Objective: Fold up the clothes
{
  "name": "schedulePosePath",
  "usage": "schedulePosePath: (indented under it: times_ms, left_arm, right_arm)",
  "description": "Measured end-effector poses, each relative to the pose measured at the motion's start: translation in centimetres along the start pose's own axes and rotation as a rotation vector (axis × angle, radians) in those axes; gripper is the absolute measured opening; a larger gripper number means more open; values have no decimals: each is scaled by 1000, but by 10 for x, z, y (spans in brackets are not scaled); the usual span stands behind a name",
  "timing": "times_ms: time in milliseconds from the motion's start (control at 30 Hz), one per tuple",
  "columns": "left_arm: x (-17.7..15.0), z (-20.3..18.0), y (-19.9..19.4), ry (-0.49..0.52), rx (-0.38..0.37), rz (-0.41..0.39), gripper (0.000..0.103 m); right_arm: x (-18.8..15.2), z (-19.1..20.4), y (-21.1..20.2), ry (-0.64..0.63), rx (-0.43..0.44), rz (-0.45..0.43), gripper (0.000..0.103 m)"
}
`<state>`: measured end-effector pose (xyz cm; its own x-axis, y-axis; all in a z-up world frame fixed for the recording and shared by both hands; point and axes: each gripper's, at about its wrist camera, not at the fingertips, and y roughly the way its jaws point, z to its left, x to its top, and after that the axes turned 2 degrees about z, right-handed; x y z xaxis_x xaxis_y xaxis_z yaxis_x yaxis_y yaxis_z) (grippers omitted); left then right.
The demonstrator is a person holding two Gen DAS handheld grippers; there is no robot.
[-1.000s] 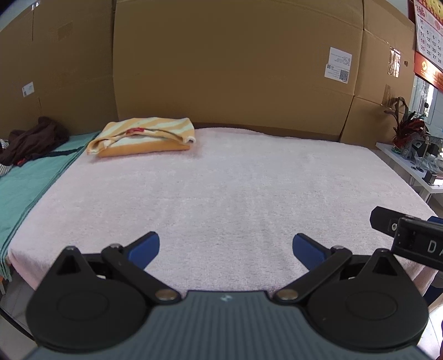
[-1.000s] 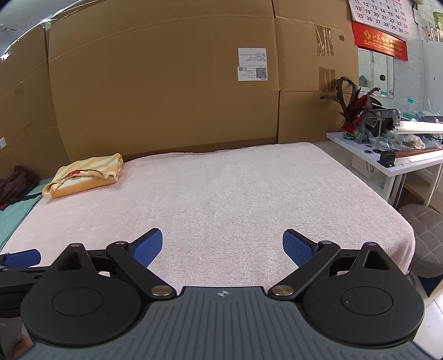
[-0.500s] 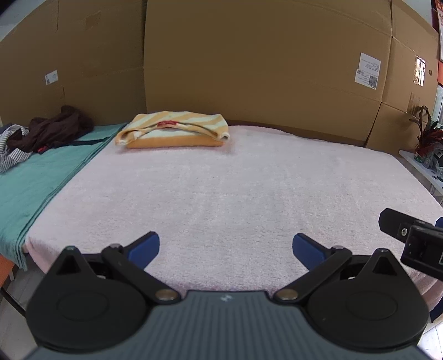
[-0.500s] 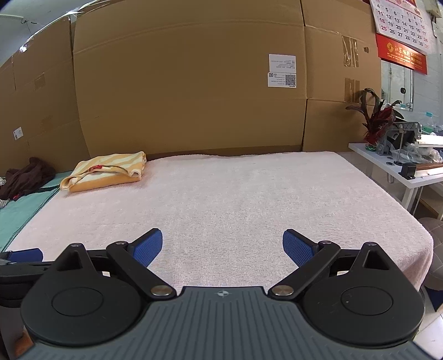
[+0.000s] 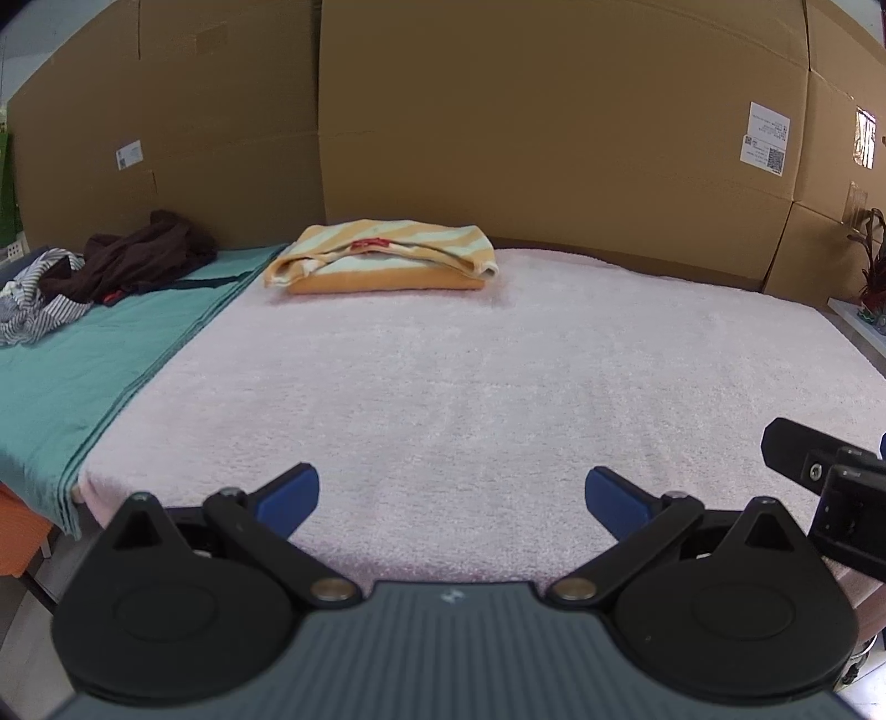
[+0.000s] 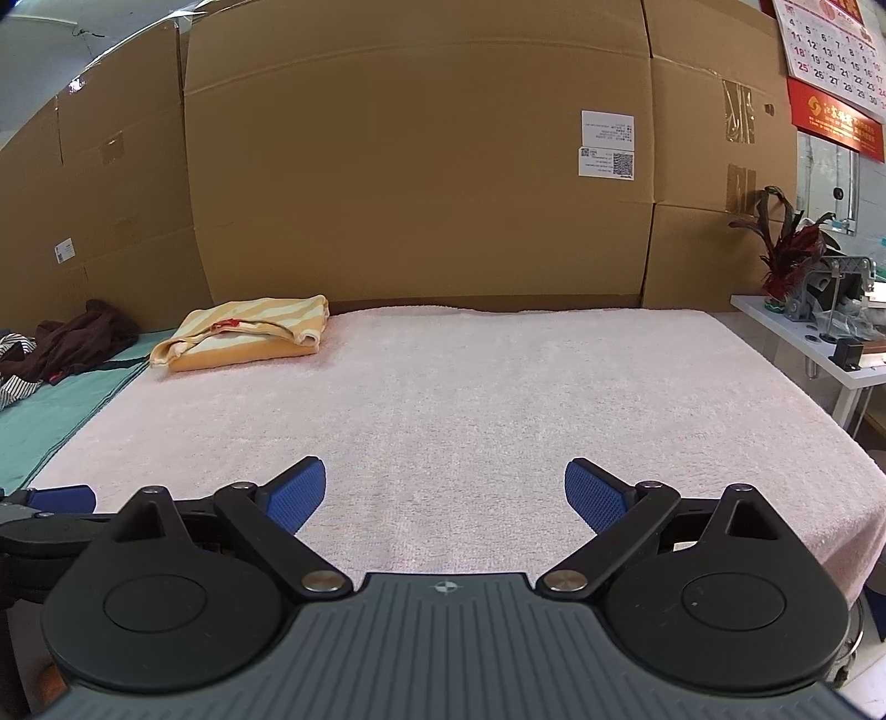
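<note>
**Left hand-held gripper** (image 5: 451, 493): blue pads spread wide apart, nothing between them; poised above the near edge of the worktop. One blue fingertip of it also shows at the lower left of the right wrist view.

**Right hand-held gripper** (image 6: 446, 493): blue ribbed pads spread wide apart, nothing held; poised above the near edge of the worktop. Part of its black body shows at the right edge of the left wrist view.

**Worktop** (image 5: 498, 376): broad surface covered with a pale pink terry towel; the towel hangs over the near and right edges.

**Folded striped garment** (image 5: 382, 260): orange and pale stripes, a small red label at the neckline; folded into a compact block. Lies at the far left corner of the pink towel, close to the cardboard wall, well apart from both grippers. Seen likewise in the right wrist view (image 6: 243, 335).

**Green cloth** (image 5: 72, 376): teal sheet laid flat to the left of the pink towel, its edge running alongside it.

**Dark brown garment** (image 5: 138, 260): crumpled in a heap at the far end of the green cloth.

**Striped grey-white garment** (image 5: 33, 302): crumpled, touching the brown heap on its left side.

**Cardboard wall** (image 6: 415, 155): large flattened boxes standing behind the worktop, with white printed labels stuck on.

**White side table** (image 6: 819, 360): right of the worktop, carrying a red-leaved plant (image 6: 786, 249) and small hardware.

**Wall calendar** (image 6: 830, 50): upper right, red banner beneath the date grid.
</note>
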<state>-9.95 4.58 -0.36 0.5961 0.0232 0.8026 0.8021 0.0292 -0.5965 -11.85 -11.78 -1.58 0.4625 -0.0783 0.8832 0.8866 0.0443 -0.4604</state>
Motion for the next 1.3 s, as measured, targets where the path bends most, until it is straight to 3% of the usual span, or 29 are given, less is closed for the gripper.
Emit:
schedulePosePath:
  times_ms: [1300]
  left_arm:
    - [36, 68, 84, -92, 121, 105, 102]
  right_arm:
    - [22, 56, 90, -51, 165, 89, 96]
